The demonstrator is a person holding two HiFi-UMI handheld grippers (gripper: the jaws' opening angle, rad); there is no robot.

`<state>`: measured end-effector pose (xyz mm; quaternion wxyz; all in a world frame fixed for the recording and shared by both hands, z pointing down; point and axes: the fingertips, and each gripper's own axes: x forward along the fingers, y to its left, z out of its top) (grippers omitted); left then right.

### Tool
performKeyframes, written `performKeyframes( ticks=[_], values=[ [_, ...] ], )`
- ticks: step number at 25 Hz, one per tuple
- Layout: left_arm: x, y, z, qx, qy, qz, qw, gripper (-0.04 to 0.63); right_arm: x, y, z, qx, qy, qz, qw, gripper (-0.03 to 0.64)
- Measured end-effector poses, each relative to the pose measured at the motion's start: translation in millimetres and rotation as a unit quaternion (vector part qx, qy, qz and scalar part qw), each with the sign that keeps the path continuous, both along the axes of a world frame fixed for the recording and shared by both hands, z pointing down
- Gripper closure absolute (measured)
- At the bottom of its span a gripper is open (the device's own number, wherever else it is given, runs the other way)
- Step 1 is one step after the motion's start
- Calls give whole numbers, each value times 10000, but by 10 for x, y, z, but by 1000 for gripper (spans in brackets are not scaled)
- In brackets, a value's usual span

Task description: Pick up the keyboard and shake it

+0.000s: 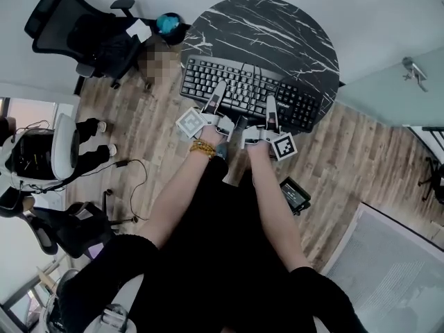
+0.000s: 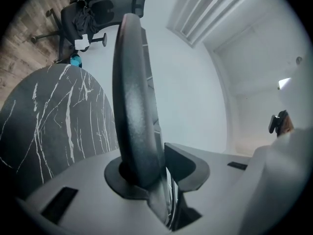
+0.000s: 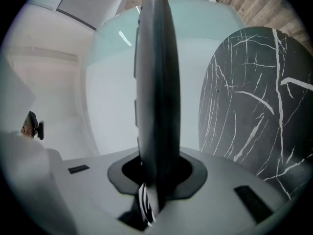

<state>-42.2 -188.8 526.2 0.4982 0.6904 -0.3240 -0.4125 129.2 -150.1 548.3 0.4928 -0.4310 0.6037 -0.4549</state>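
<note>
A black keyboard hangs over the near edge of the round black marble table, its long side running left to right. My left gripper is shut on its near edge left of the middle. My right gripper is shut on the same edge further right. In the left gripper view the keyboard shows edge-on between the jaws of the left gripper, with the table beyond and apart from it. The right gripper view shows the same thin keyboard edge clamped in the right gripper.
A black office chair and a blue round object stand beyond the table's left side. Another person's legs and cables lie at left. A small black device sits on the wood floor. A glass wall runs at right.
</note>
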Motion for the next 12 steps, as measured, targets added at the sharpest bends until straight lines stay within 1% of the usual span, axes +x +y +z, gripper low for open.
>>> performKeyframes(
  ticks=[3, 8, 12],
  values=[
    [-16, -21, 27, -39, 2, -85, 10000, 486, -12, -21, 1, -22, -8, 29, 10000, 531],
    [8, 24, 56, -182, 342, -208, 9990, 494, -18, 27, 52, -68, -174, 44, 9998, 531],
    [2, 61, 109, -277, 250, -162, 9992, 495, 4, 58, 72, -94, -156, 68, 9998, 531]
  ],
)
